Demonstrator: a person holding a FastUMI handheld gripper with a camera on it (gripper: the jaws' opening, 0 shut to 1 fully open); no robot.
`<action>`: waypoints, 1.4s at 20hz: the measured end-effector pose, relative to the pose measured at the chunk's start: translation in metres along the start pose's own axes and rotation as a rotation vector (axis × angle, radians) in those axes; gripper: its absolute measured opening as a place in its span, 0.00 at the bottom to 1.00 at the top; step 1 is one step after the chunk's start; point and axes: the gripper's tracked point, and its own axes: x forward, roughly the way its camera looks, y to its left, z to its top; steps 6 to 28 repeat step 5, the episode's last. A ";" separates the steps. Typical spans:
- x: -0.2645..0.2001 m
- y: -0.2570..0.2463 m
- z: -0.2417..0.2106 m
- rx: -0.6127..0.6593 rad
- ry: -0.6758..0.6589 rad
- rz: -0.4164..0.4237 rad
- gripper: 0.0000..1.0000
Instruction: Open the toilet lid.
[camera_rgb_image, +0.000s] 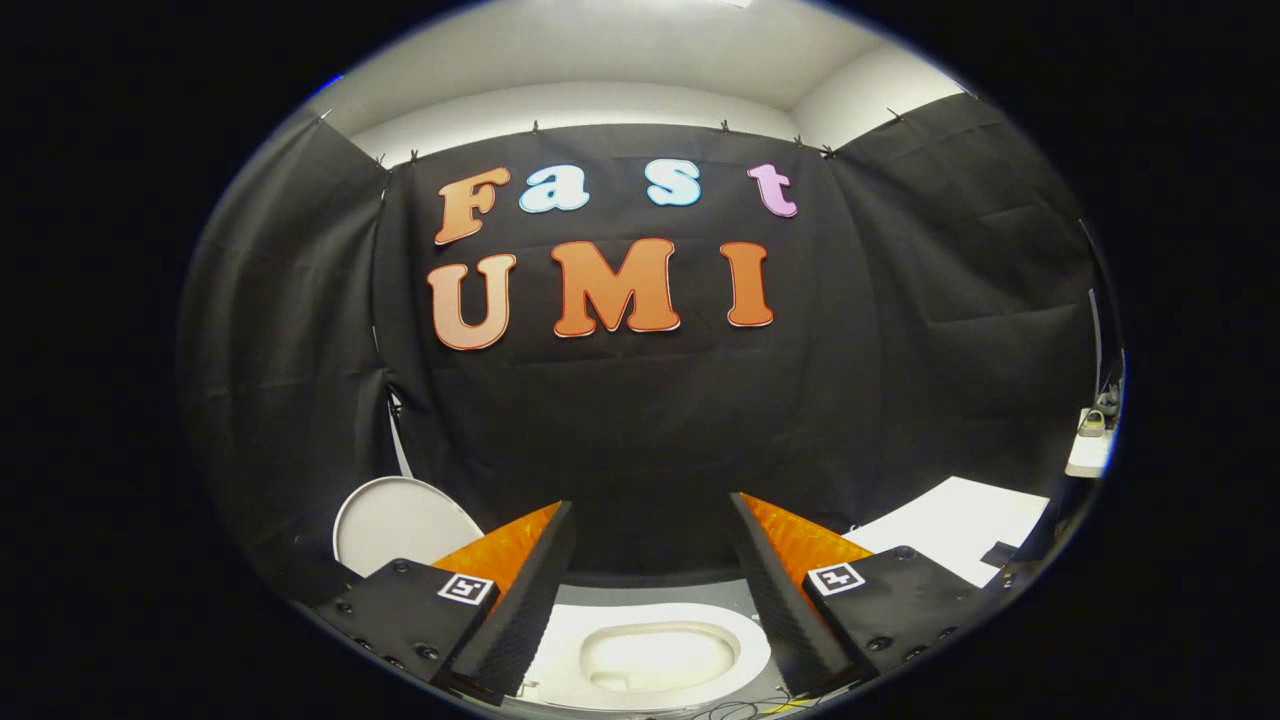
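Note:
A white toilet (570, 660) sits low between my two fingers, seen from above. Its oval bowl opening (655, 655) is uncovered. A white rounded panel (400, 520) that looks like the lid stands upright beyond the left finger, against the black cloth. I cannot tell if it is joined to the toilet. My gripper (652, 505) is open, its fingers spread wide and above the toilet, with nothing between them and touching nothing.
Black cloth walls (640, 420) close in the back and both sides. A white flat surface (960, 530) lies beyond the right finger, and a small white shelf (1088, 452) with small items is at the far right. Thin cables (740, 710) lie by the toilet's near side.

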 end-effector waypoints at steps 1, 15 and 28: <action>0.001 -0.001 0.000 0.000 0.000 -0.004 0.98; -0.002 -0.004 0.001 0.019 -0.002 -0.010 0.98; -0.002 -0.004 0.001 0.019 -0.002 -0.010 0.98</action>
